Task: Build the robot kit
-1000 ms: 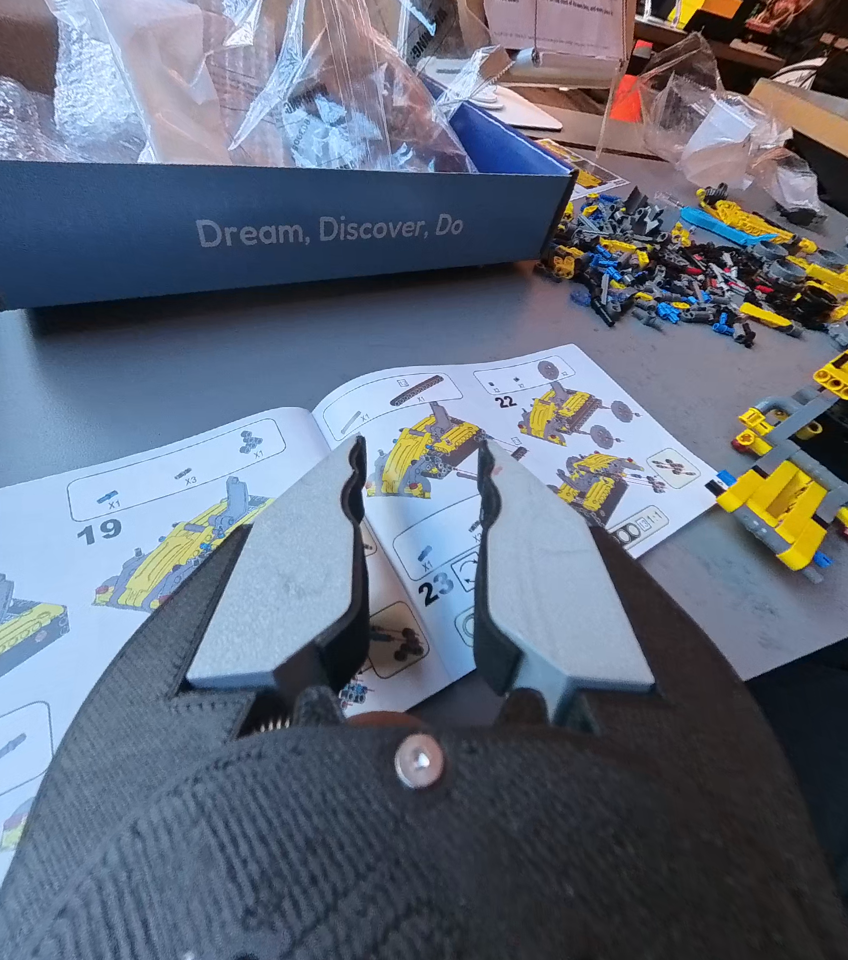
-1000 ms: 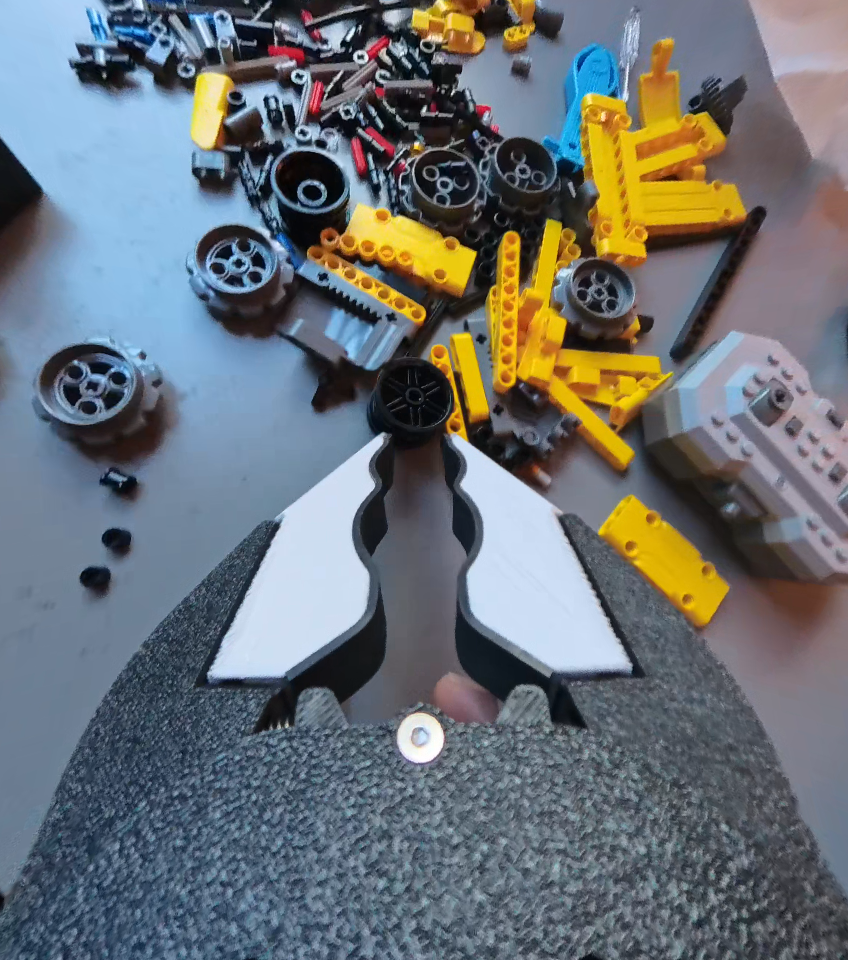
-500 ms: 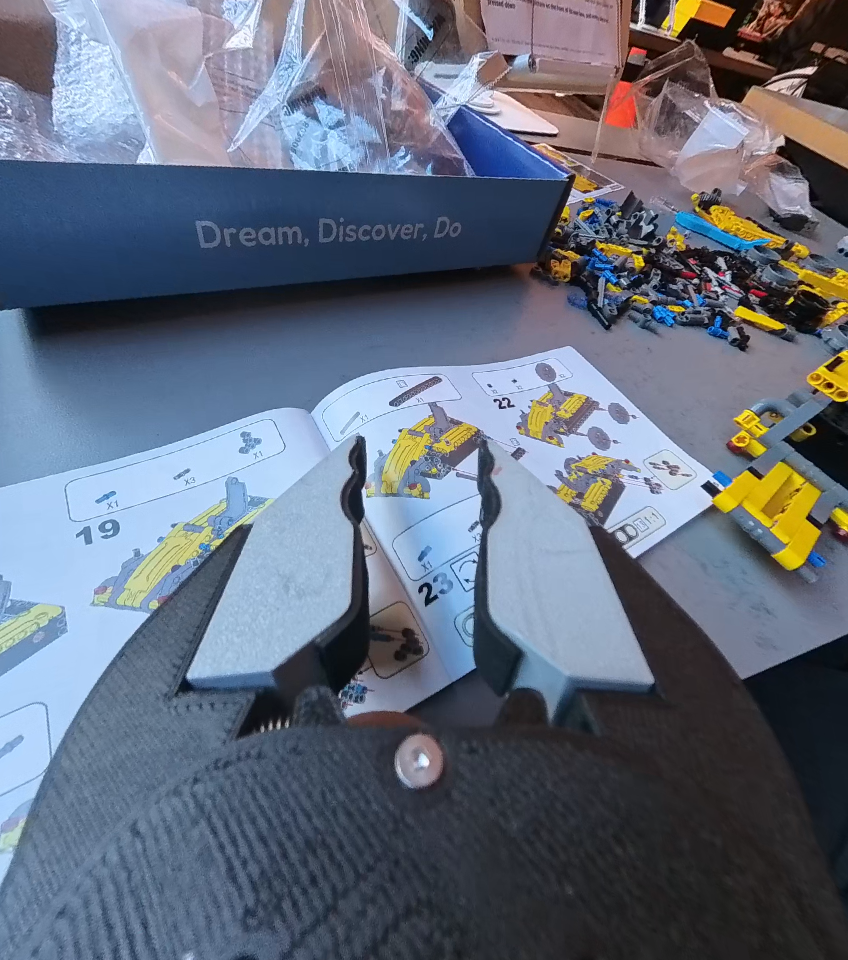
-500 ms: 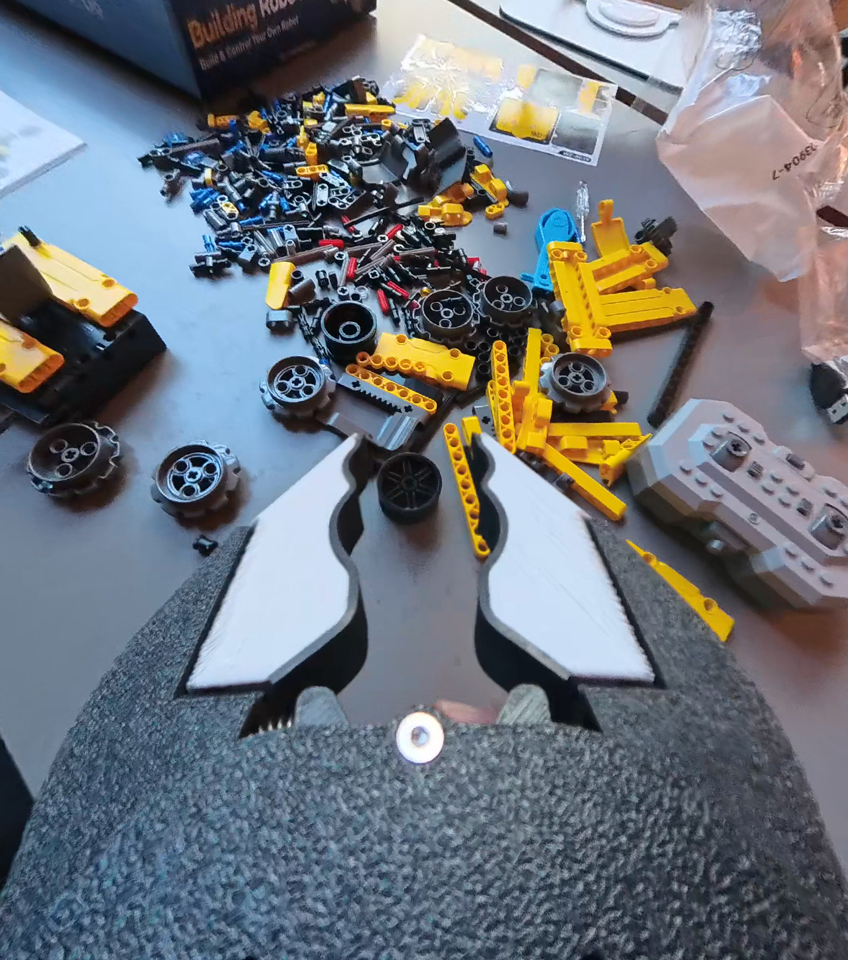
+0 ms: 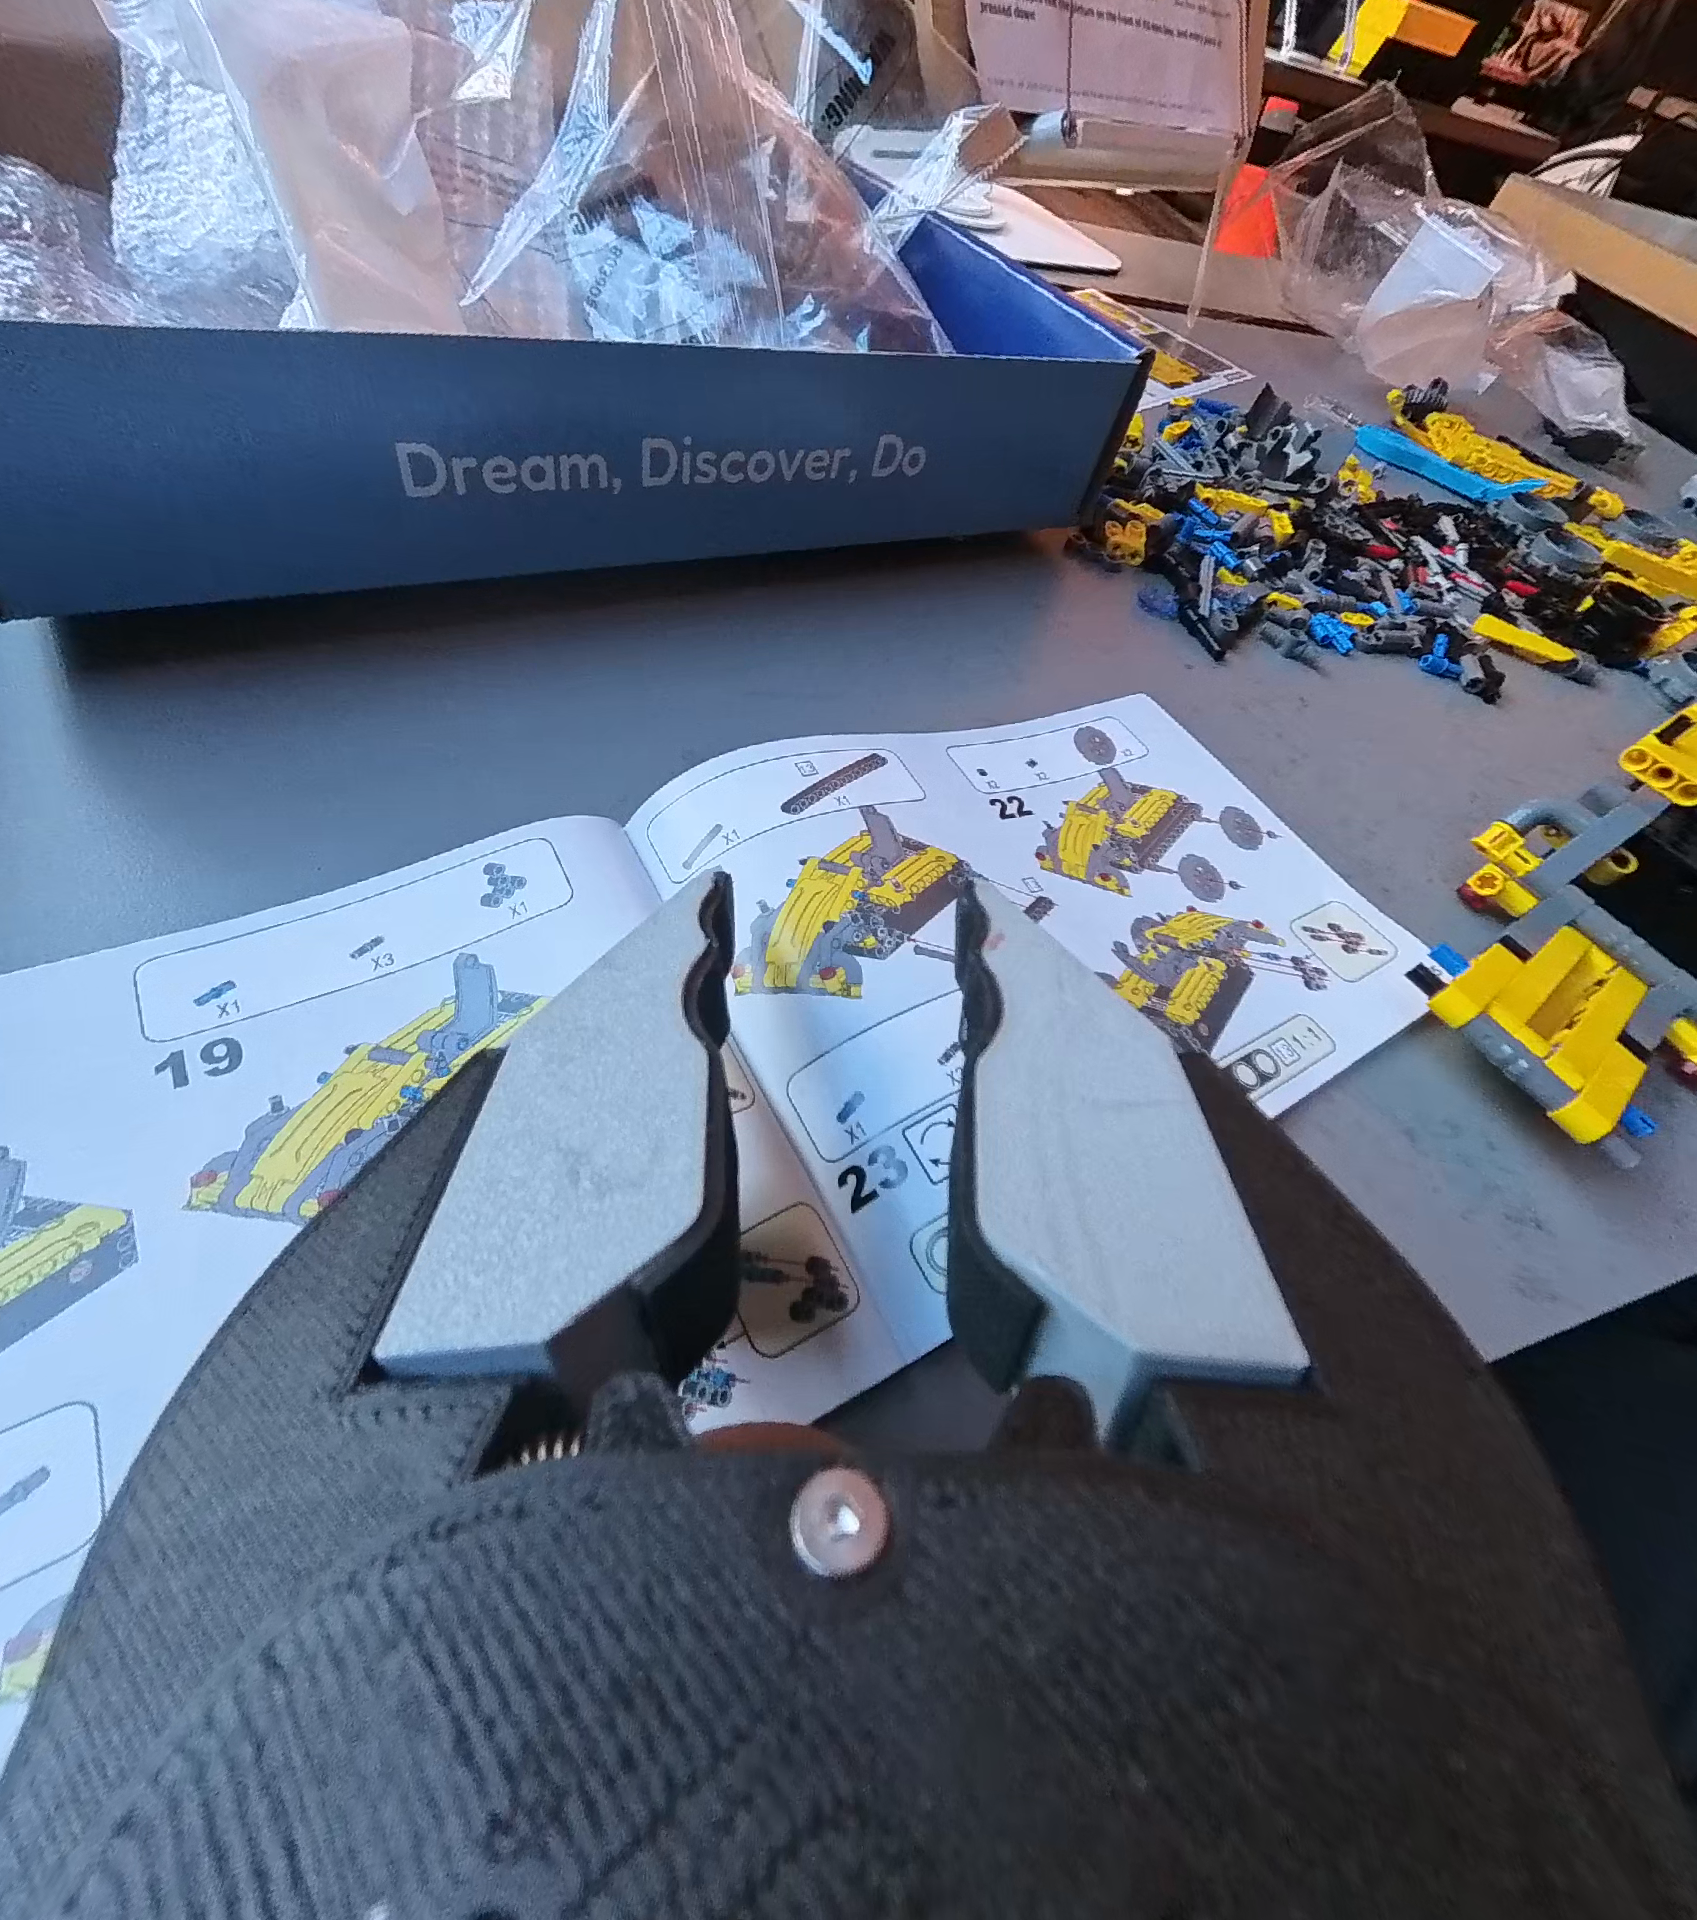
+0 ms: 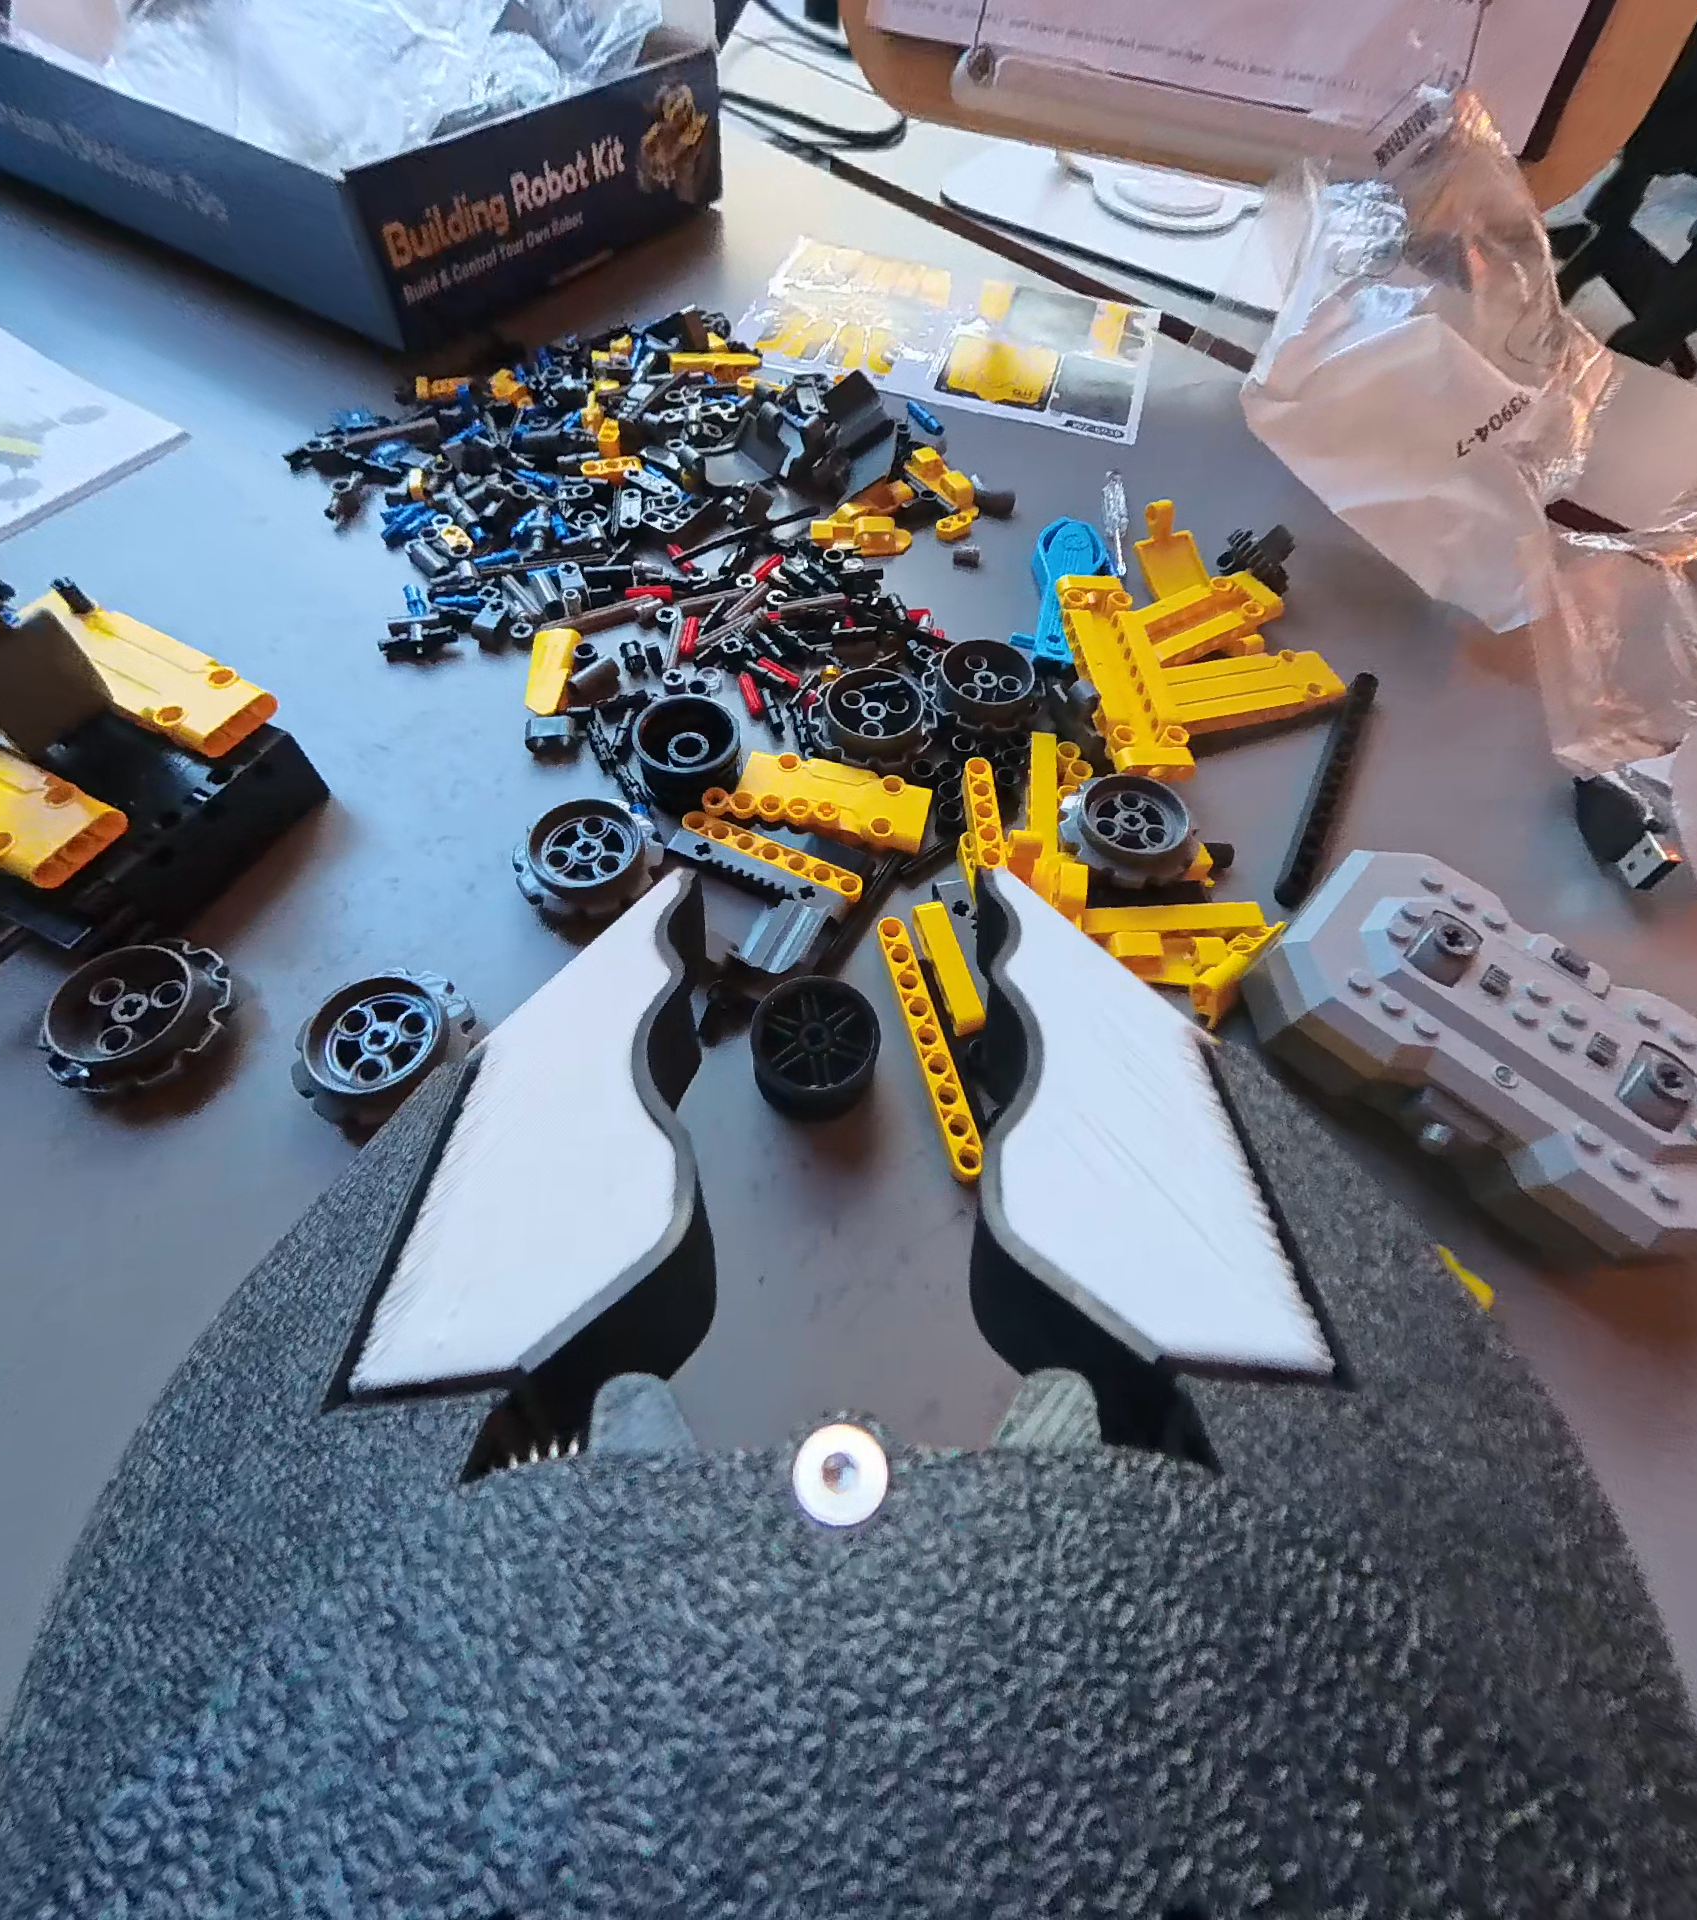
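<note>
My left gripper (image 5: pixel 839 899) is open and empty, held above an open instruction booklet (image 5: pixel 428 966) on the grey table. A half-built yellow and black model (image 5: pixel 1633 956) lies to its right. My right gripper (image 6: pixel 833 894) is open and empty above the near edge of a pile of loose yellow, black and blue parts (image 6: pixel 719 582). A small black wheel (image 6: pixel 815 1047) and a long yellow beam (image 6: pixel 932 1049) lie on the table between its fingers. The half-built model also shows in the right wrist view (image 6: pixel 65 748), at the left.
A blue box (image 5: pixel 511 457) full of clear plastic bags stands at the back. A grey controller block (image 6: pixel 1519 1049) lies right of the right gripper. Loose dark wheels (image 6: pixel 137 1013) lie at the left. Crumpled plastic bags (image 6: pixel 1446 343) and a sticker sheet (image 6: pixel 958 332) lie farther back. There is about 50 centimeters between the tips of the two grippers. It is some 12 centimeters from my right tips to the grey controller block (image 6: pixel 1519 1049).
My right gripper has let go of the black wheel, opened wider and drawn back and up from the pile. The left gripper has barely moved.
</note>
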`<state>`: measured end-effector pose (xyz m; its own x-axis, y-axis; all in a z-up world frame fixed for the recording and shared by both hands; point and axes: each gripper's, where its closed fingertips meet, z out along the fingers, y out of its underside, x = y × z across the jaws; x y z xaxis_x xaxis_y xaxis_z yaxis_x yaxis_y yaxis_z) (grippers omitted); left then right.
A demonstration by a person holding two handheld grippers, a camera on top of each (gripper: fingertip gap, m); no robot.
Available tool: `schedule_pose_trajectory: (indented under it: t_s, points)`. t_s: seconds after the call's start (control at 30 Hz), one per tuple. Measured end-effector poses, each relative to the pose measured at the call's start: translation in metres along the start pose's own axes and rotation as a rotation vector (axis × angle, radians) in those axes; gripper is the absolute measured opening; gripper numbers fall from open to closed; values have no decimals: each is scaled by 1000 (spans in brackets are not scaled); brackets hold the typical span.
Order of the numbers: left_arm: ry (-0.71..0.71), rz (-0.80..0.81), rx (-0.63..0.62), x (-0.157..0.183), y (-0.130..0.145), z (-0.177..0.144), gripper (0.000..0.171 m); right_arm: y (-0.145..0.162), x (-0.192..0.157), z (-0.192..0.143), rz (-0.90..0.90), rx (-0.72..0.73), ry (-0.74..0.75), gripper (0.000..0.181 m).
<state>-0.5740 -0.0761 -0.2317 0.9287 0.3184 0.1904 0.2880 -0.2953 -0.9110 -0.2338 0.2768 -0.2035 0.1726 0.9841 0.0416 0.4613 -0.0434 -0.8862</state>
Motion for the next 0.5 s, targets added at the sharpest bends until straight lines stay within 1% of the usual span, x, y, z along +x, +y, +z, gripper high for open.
schedule_pose_trajectory:
  t_s: [0.13,0.2,0.23,0.3,0.33,0.5]
  points:
    - [1,1,2,0,0,0,39,0,0,1,3,37,8,51]
    - [1,1,2,0,0,0,40,-1,-4,2,-10,64,-2,45]
    - [1,1,2,0,0,0,39,1,-5,3,-24,57,0,42]
    - [3,1,4,0,0,0,39,2,-4,6,-57,34,20,40]
    - [4,0,5,0,0,0,40,-1,-4,7,-72,35,26,39]
    - [9,-8,6,0,-1,-1,39,-26,-13,14,-122,68,12,18]
